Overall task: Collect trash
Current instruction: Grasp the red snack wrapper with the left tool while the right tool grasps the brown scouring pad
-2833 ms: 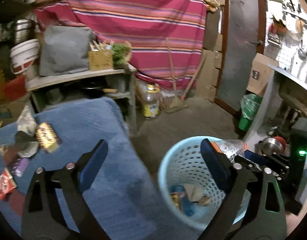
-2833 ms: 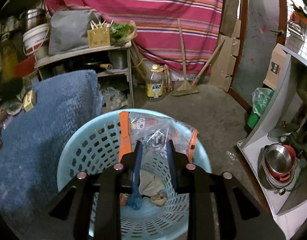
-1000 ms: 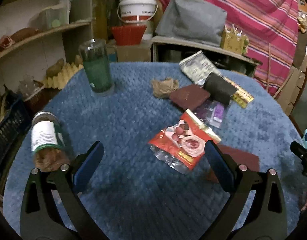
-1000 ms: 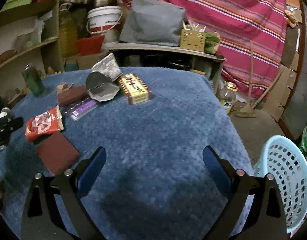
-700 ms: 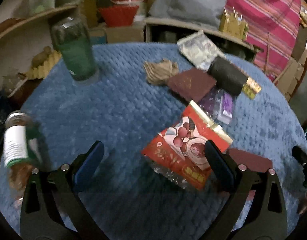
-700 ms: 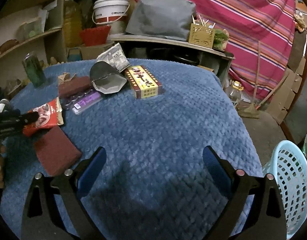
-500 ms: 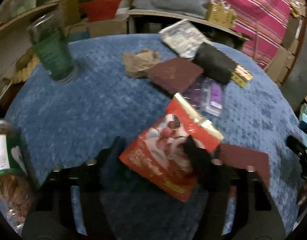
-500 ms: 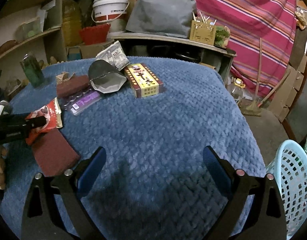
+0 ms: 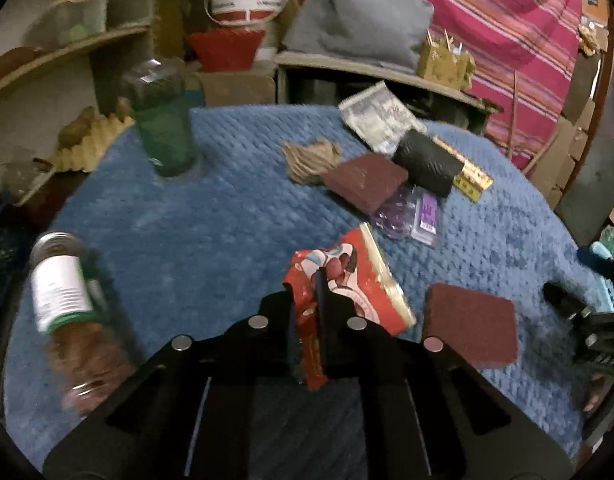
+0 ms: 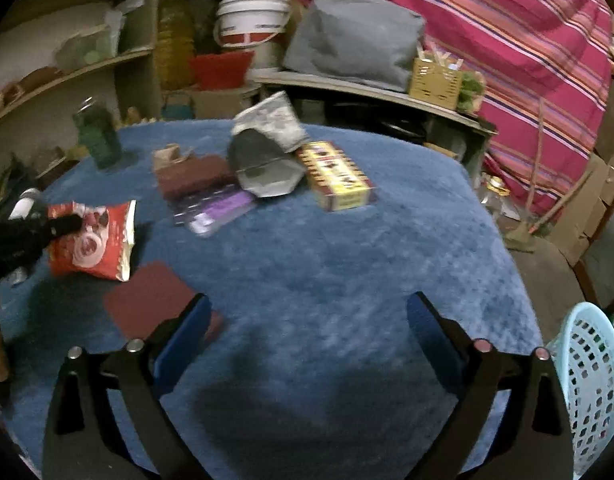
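While the right gripper (image 10: 305, 320) hangs spread over the blue quilted tablecloth (image 10: 347, 264), the left gripper (image 9: 307, 280) pinches a crinkled red foil snack packet (image 9: 359, 280).

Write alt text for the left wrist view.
The left gripper is shut on a red snack wrapper, pinched between its fingers above a blue tablecloth. More litter, two dark red pads and a green jar lie beyond.
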`<state>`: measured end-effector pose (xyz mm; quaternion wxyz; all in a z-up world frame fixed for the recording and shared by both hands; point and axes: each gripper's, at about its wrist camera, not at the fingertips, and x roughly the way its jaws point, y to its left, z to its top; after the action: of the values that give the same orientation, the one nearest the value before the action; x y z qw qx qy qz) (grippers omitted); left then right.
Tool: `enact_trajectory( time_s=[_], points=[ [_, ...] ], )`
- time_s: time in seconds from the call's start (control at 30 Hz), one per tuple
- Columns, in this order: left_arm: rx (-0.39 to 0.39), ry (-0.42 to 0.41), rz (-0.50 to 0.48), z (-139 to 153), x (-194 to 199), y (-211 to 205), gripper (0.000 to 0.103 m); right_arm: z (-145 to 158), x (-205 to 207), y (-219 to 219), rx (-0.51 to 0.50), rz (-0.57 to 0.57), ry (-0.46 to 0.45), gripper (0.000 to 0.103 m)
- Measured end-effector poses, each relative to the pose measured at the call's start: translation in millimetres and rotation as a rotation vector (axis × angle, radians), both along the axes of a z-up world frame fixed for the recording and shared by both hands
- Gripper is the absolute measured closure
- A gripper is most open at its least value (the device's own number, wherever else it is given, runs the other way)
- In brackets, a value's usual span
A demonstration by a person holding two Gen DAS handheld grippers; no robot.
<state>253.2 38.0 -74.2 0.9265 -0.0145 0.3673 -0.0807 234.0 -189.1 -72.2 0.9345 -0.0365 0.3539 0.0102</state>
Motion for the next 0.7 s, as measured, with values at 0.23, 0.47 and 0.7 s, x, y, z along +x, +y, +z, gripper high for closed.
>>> enact_trajectory(
  time_s=[0.23,0.47,0.7],
  points=[
    [-0.003,-0.038,0.037,17,-30,28,0.097,-9,-2,47,-0.006,0.118,0.037,0.005],
    [-0.021,-0.041,0.082,16,-46,49,0.097,-33,1,68,-0.062,0.161,0.118,0.005],
    [-0.051,-0.036,0.095,13,-47,53,0.097,-35,18,63,-0.009,0.177,0.162,0.005]
  ],
)
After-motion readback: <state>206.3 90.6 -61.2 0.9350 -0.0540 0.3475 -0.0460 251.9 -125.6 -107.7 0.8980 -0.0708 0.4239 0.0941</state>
